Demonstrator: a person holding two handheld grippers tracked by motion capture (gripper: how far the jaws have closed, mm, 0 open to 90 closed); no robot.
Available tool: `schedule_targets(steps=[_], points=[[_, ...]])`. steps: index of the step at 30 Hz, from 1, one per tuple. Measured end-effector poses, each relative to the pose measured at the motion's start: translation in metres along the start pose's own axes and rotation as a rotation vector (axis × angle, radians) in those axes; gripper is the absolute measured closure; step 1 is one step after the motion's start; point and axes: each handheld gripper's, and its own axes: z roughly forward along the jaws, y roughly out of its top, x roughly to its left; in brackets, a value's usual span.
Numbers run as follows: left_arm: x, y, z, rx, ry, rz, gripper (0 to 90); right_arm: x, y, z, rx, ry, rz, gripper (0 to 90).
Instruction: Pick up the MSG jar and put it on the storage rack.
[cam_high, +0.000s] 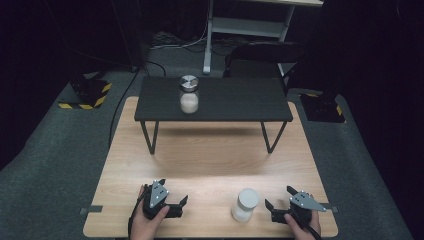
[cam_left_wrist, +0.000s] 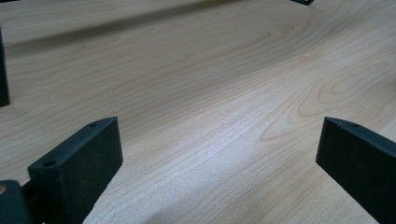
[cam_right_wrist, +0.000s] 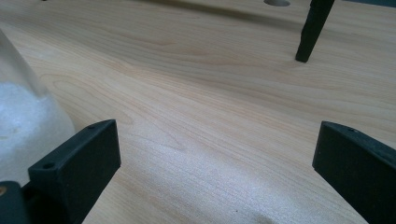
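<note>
A glass jar with a white lid (cam_high: 245, 204), part full of white powder, stands near the front of the wooden table (cam_high: 210, 160). My right gripper (cam_high: 278, 197) rests just to its right, open and empty. In the right gripper view the jar (cam_right_wrist: 23, 116) sits beside the left jaw, outside the open gripper (cam_right_wrist: 217, 140). A second jar with a metal lid (cam_high: 189, 95) stands on the small black stand (cam_high: 235, 100) at the back. My left gripper (cam_high: 182, 206) lies at the front left, open over bare wood (cam_left_wrist: 219, 140).
The black stand's thin legs (cam_high: 150, 136) come down on the table's far half; one leg (cam_right_wrist: 313, 28) rises ahead of the right gripper. A black chair (cam_high: 260, 55) and a white frame (cam_high: 210, 40) stand on the grey floor beyond the table.
</note>
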Motion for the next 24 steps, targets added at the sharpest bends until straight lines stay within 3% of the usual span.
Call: schedule_targets(steps=[13, 19, 24], points=[[0.002, 0.003, 0.002, 0.019, -0.007, -0.012, 0.5, -0.004, 0.0, 0.0, 0.0, 0.012, 0.017, 0.6], [0.004, 0.004, 0.002, 0.019, -0.014, -0.018, 0.5, -0.003, -0.003, -0.005, -0.021, 0.002, 0.019, 0.6], [0.004, 0.004, 0.003, 0.023, -0.016, -0.013, 0.5, -0.002, 0.0, -0.019, -0.072, 0.009, 0.033, 0.4]])
